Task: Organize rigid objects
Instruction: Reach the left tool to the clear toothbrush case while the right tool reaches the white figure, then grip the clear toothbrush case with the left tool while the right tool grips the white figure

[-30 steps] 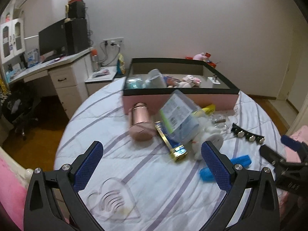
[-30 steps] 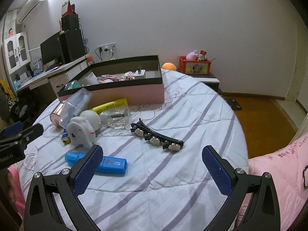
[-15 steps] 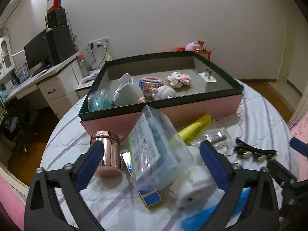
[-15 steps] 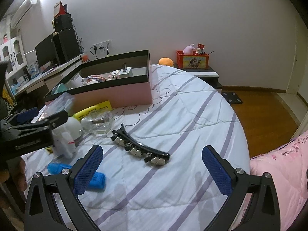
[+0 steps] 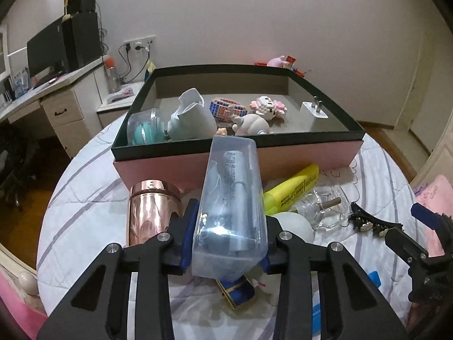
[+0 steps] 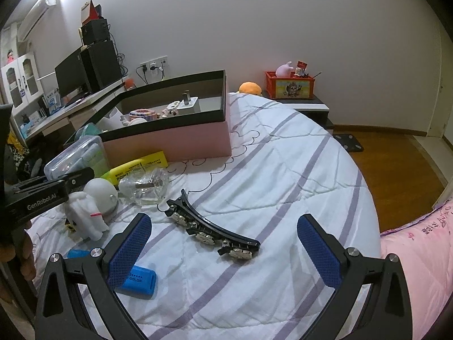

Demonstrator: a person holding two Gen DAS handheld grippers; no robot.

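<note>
Clear plastic case (image 5: 230,212) sitting clamped between the blue pads of the left gripper (image 5: 226,250), jaws closed on its sides, raised over the bed (image 6: 283,170). Right gripper (image 6: 223,243) hovering with jaws spread wide and holding nothing, over the black hair clip (image 6: 211,228). Beyond, lying against the pink box (image 5: 308,153): yellow highlighter (image 5: 291,189), rose-gold tin (image 5: 151,209).

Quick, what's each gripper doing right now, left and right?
Left gripper: shut on the clear plastic case.
Right gripper: open, holding nothing, above the black hair clip.
</note>
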